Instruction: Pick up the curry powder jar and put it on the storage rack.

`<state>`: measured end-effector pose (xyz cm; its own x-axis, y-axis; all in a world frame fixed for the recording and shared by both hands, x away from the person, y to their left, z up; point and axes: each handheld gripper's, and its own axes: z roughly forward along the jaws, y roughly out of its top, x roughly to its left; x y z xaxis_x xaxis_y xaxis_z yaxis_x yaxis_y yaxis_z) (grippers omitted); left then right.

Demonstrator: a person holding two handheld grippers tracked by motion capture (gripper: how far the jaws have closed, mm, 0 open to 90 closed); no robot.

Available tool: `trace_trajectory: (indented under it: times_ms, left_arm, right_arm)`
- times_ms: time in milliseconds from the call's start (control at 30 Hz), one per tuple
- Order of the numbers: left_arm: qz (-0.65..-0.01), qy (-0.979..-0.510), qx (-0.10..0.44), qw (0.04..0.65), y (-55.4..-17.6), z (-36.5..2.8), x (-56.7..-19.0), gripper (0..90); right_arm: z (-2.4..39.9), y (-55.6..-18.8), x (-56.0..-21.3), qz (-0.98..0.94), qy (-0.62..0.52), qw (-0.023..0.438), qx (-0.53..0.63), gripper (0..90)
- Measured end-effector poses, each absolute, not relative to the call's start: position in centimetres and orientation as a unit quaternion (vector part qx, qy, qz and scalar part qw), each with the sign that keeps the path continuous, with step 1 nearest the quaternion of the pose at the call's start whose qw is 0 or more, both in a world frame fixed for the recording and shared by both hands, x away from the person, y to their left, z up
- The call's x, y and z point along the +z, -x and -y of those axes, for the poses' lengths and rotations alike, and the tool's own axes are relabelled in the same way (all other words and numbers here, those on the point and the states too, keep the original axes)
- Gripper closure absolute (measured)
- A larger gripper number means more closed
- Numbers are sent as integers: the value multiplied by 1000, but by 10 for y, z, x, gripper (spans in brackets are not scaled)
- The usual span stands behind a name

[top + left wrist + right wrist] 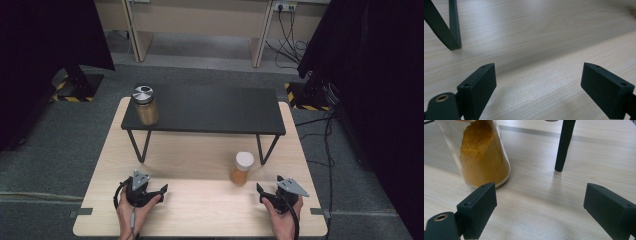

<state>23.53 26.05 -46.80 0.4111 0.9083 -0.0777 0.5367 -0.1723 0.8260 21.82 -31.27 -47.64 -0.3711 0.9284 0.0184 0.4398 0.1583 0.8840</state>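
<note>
At the near edge of the pale wooden table (200, 210), the person's two hands each held a claw low over the wood. The left claw (150, 192) sat under the left hand (134, 212), and in its own view (537, 86) its jaws stood wide apart with only bare wood grain between them — nothing gripped, nothing touched. The right claw (270, 192), held by the right hand (284, 220), was likewise spread wide; in its own view (539, 207) the gap between the jaws held nothing, though a jar of orange-yellow powder (482, 153) stood just beyond the left jaw, apart from it. From above, that jar (242, 168) carried a white lid and stood on the table, ahead of the right claw and slightly toward the middle, near the right leg (267, 147) of a low black shelf (205, 110). Farther back, on the shelf's left end, stood a second jar (145, 106) — brownish powder inside, a dark metal lid on top. Beyond the table lay grey carpet (200, 72) and some cables (290, 35) running to a wall socket.
</note>
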Motion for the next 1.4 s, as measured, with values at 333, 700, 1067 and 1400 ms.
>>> trace_trajectory:
  times_ms: [333,700,1067,1400]
  left_arm:
    - [-494,-732,221,413,-237,-262,-468,123]
    - [-492,-733,222,414,-237,-261,-468,113]
    - [-494,-731,222,416,-237,-262,-468,109]
    - [-493,-731,222,417,-236,-262,-469,109]
  right_arm:
    - [326,-220,-482,-700,-474,263,465,91]
    - [324,-220,-490,-706,-398,271,520,78]
    - [321,-224,-494,-694,-354,278,562,64]
    - [312,-233,-487,-688,-348,279,572,63]
